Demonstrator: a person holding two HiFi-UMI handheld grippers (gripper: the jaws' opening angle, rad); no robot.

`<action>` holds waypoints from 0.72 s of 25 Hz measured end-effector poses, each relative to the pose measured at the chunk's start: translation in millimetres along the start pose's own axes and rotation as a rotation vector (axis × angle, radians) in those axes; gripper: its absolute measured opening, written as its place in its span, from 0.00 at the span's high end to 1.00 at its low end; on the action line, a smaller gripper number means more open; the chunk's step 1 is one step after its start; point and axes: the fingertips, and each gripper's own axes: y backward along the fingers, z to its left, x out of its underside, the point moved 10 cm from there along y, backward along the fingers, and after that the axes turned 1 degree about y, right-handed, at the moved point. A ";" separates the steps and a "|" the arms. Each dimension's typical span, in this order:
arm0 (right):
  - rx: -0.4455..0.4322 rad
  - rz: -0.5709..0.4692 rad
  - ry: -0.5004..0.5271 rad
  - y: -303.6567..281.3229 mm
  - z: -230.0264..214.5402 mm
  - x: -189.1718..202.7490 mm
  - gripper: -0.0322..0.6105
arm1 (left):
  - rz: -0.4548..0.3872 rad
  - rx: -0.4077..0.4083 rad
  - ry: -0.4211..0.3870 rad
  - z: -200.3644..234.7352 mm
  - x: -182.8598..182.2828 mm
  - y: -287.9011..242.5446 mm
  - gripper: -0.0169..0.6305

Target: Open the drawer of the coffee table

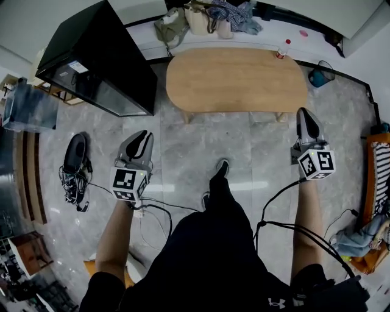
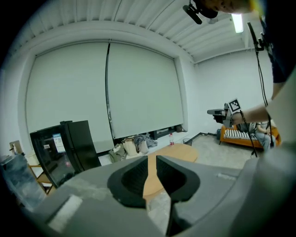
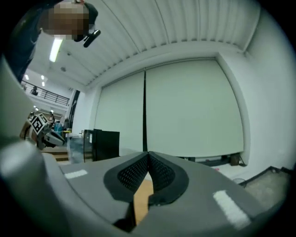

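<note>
The coffee table [image 1: 236, 79] is a long oval with a light wood top, standing on the grey floor ahead of me; no drawer front shows from above. My left gripper [image 1: 140, 141] hangs in the air short of the table's near left end, shut with nothing in it. My right gripper [image 1: 306, 120] hovers just off the table's near right corner, also shut and empty. In the left gripper view the jaws [image 2: 151, 163] meet with the table top [image 2: 180, 150] beyond them. A strip of wood [image 3: 141, 200] shows below the closed jaws [image 3: 148, 159] in the right gripper view.
A black cabinet [image 1: 97, 61] stands left of the table. Bags and clothes [image 1: 207, 18] lie on the ledge behind it, with a bottle [image 1: 282, 50] and a blue bin [image 1: 317, 76] at the right. Cables and black gear [image 1: 74, 167] lie on the floor at left. An orange bench [image 1: 378, 177] is at right.
</note>
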 end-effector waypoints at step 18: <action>0.023 0.351 -0.334 -105.2 -104.3 255.0 0.88 | 0.377 0.066 -0.068 16.4 155.5 -244.8 0.87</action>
